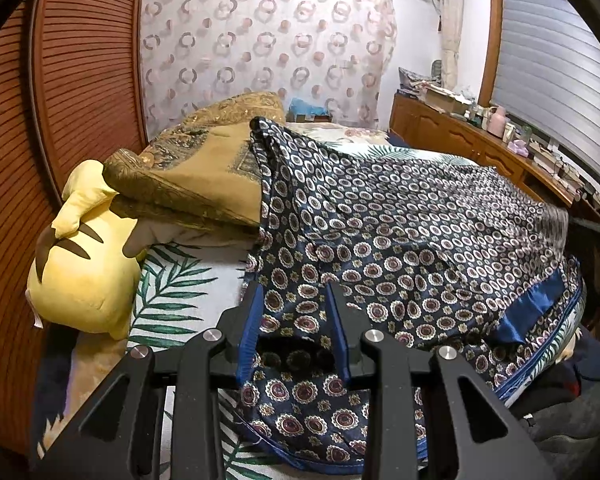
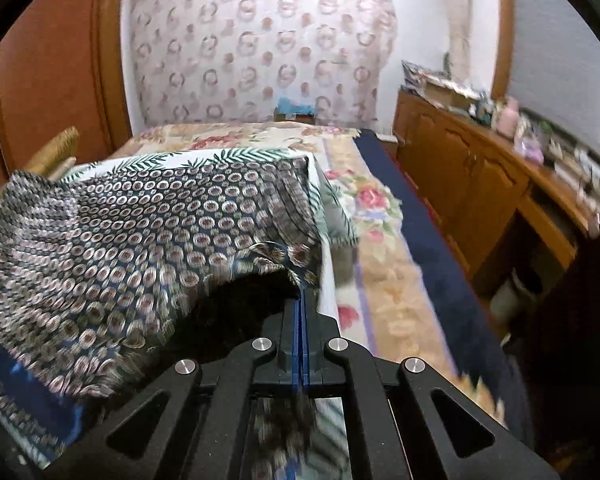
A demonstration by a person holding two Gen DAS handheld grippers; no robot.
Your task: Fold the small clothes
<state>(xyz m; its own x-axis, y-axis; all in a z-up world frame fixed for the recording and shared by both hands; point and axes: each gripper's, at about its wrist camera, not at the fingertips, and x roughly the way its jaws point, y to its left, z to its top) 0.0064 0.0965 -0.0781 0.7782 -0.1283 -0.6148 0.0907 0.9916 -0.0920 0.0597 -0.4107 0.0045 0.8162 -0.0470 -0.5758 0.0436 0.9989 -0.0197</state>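
Observation:
A navy scarf-like cloth (image 1: 412,232) with white and maroon ring patterns and a blue border lies spread over the bed. My left gripper (image 1: 294,292) is open, its jaws apart over the cloth's near left part, with fabric lying between them. In the right wrist view the same cloth (image 2: 132,240) is lifted and blurred. My right gripper (image 2: 301,300) is shut on the cloth's near right edge, with fabric hanging below the jaws.
A yellow plush toy (image 1: 84,276) and a folded mustard blanket (image 1: 196,176) sit at the left on the leaf-print sheet (image 1: 172,292). A wooden cabinet (image 2: 472,184) with clutter runs along the right. A floral bedspread (image 2: 376,240) lies beside the cloth.

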